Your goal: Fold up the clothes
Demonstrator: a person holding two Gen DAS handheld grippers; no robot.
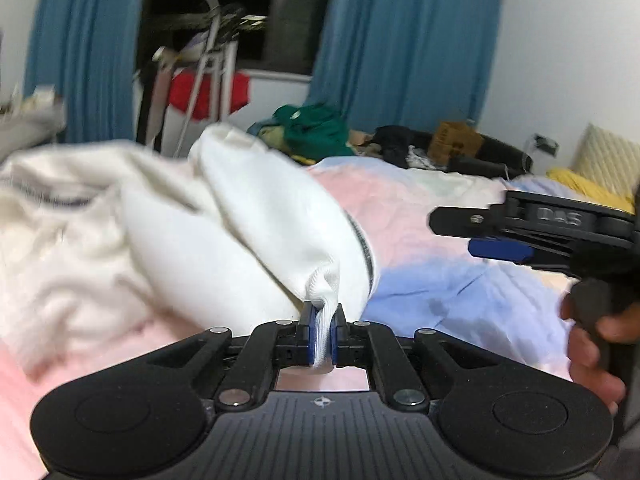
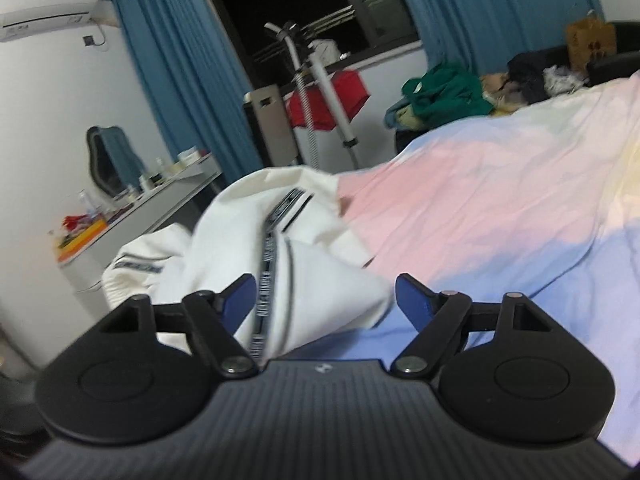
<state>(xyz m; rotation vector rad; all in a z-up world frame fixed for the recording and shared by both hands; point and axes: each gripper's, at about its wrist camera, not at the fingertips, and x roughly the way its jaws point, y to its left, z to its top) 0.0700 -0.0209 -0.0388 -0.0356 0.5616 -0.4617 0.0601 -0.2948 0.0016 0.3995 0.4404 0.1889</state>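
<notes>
A white garment (image 1: 168, 216) with a dark striped trim lies crumpled on the bed. My left gripper (image 1: 323, 330) is shut on its ribbed white cuff and holds it pulled toward me. The garment also shows in the right wrist view (image 2: 304, 264), with the dark trim running down its middle. My right gripper (image 2: 325, 300) is open and empty, its blue pads either side of the garment's near corner, just above it. In the left wrist view the right gripper (image 1: 472, 236) shows at the right, held in a hand, apart from the cloth.
The bed sheet (image 1: 440, 280) is pink, blue and pale yellow. A pile of green and dark clothes (image 1: 316, 128) and a cardboard box (image 1: 456, 140) lie at the far side. A clothes rack (image 2: 320, 80), a desk (image 2: 160, 208) and blue curtains stand beyond the bed.
</notes>
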